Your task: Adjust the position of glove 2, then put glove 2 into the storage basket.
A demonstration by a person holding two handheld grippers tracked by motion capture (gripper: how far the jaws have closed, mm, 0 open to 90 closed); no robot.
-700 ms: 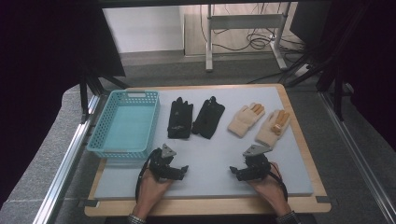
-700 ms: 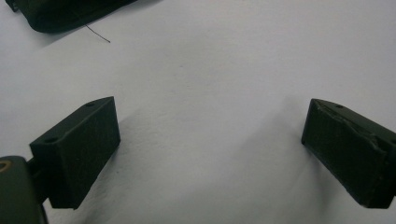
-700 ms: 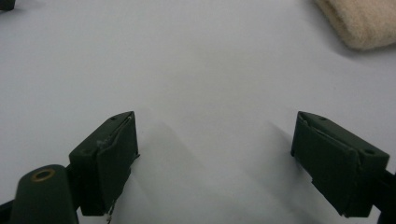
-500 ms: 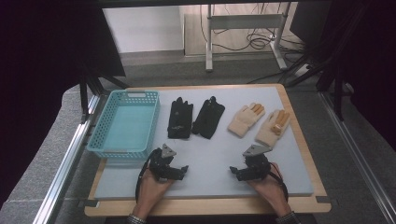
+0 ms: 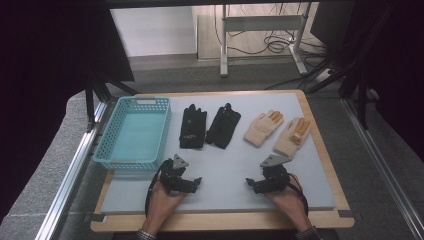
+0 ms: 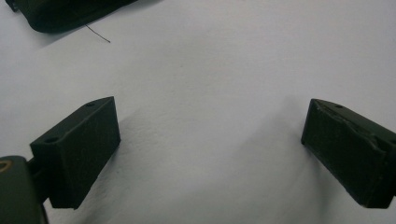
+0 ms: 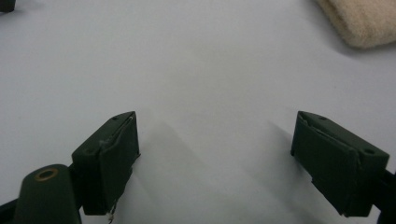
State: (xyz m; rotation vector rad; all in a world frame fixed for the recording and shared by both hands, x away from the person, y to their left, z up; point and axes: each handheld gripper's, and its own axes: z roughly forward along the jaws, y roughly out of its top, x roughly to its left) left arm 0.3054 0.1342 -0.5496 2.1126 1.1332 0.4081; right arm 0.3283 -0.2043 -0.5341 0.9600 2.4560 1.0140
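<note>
Nothing has shifted since the earlier frames: both hands and both tools sit where they were, near the front edge of the grey mat [image 5: 225,165]. Working down in size, the blue basket [image 5: 134,131] stands at the mat's left, empty, with the pair of black gloves [image 5: 206,126] just beside it and the pair of cream gloves [image 5: 277,131] further right, all four lying flat and apart from one another. The left gripper [image 5: 196,182] rests low on the mat with its jaws spread wide and nothing between them; the right gripper [image 5: 250,183] is likewise wide open and empty. The black gloves lie ahead of the left gripper, their cuffs nearest it; the cream gloves lie ahead of the right one, a cuff edge showing at the top of the right gripper view. These gloves look light, soft and limp, so they should sag when lifted; pinching a cuff or the palm fabric seems the surest hold.
</note>
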